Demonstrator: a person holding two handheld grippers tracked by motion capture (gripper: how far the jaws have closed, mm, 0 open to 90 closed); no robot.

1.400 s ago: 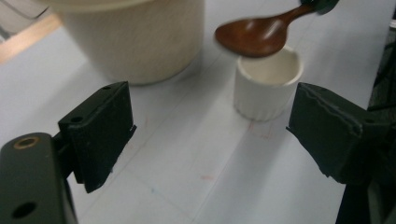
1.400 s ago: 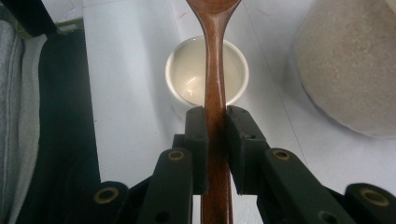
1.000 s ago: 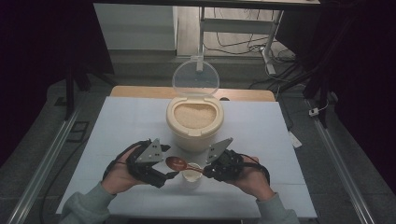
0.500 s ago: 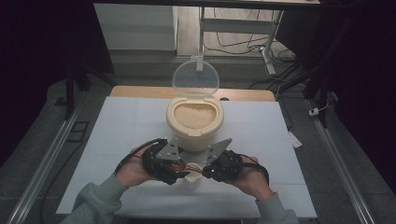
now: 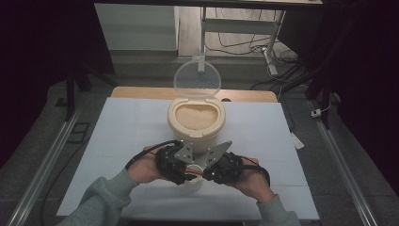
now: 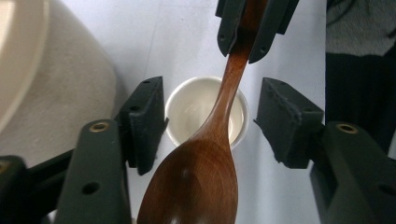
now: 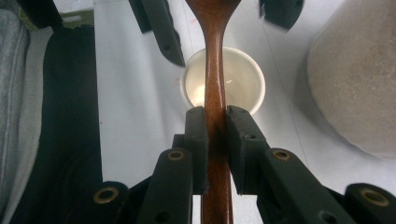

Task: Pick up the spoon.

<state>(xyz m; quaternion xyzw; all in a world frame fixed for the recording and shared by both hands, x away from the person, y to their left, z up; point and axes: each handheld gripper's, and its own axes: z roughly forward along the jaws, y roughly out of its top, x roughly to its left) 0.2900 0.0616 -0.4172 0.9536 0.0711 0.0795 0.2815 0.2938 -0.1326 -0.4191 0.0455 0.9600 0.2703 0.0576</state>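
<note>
A brown wooden spoon is held level over a small white cup at the table's near edge. My right gripper is shut on the spoon's handle. My left gripper faces it from the other side. Its jaws stand on either side of the spoon's bowl with a gap at each pad. They have just been closing. In the high view both grippers, left and right, meet above the cup.
A cream container of rice stands just beyond the grippers, its clear round lid hinged up at the back. The white table top stretches to both sides. Grey sleeves come in from the bottom edge.
My left gripper has moved right, up to the right gripper, and its jaws have narrowed around the spoon's bowl. The right gripper has kept still with the spoon.
</note>
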